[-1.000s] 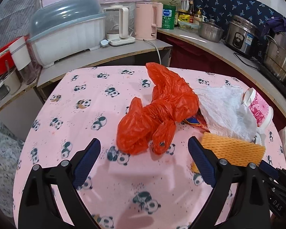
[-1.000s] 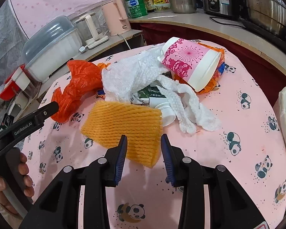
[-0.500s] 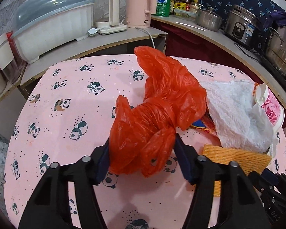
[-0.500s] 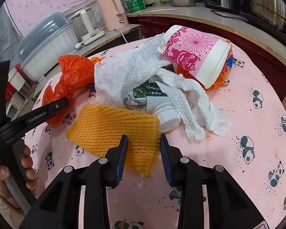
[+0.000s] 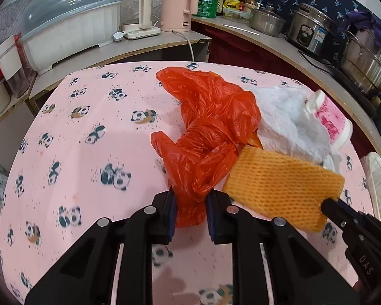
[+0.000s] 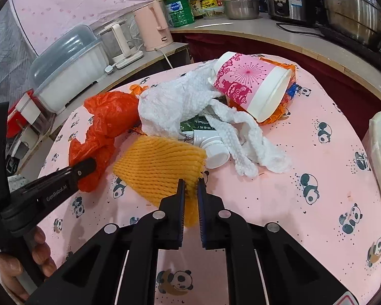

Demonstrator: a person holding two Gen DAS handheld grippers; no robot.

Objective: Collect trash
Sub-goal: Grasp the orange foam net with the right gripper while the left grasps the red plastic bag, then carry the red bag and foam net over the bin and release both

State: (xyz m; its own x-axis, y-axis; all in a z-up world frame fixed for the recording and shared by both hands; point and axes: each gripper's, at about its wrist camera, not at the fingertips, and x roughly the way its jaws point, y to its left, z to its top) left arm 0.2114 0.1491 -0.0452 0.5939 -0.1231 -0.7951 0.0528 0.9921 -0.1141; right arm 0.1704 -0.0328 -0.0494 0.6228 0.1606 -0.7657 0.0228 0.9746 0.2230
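Orange-red plastic bag (image 5: 210, 127) pinched at its near end by left gripper (image 5: 190, 213), jaws closing on the crumpled film. Yellow foam net (image 6: 160, 167) caught at its near corner by right gripper (image 6: 190, 203), jaws closing, pads squeezing the mesh. Both pieces lying on the table (image 6: 304, 223) at the near edge of the trash heap, side by side, touching. Step in hand, probably: securing the first two items, one per hand. Next move likely a lift clear of the pile, slow enough that the bag's far end does not drag the white wrap (image 6: 180, 101) or the pink cup (image 6: 251, 86) along; no bin visible, so destination unknown. Also in the heap: a small white bottle (image 6: 210, 147) under the wrap. Pink panda-print cloth over the table. Behind, a counter with a pink kettle (image 5: 176, 2), a lidded dish tub (image 5: 73, 23), steel pots (image 5: 315, 30).
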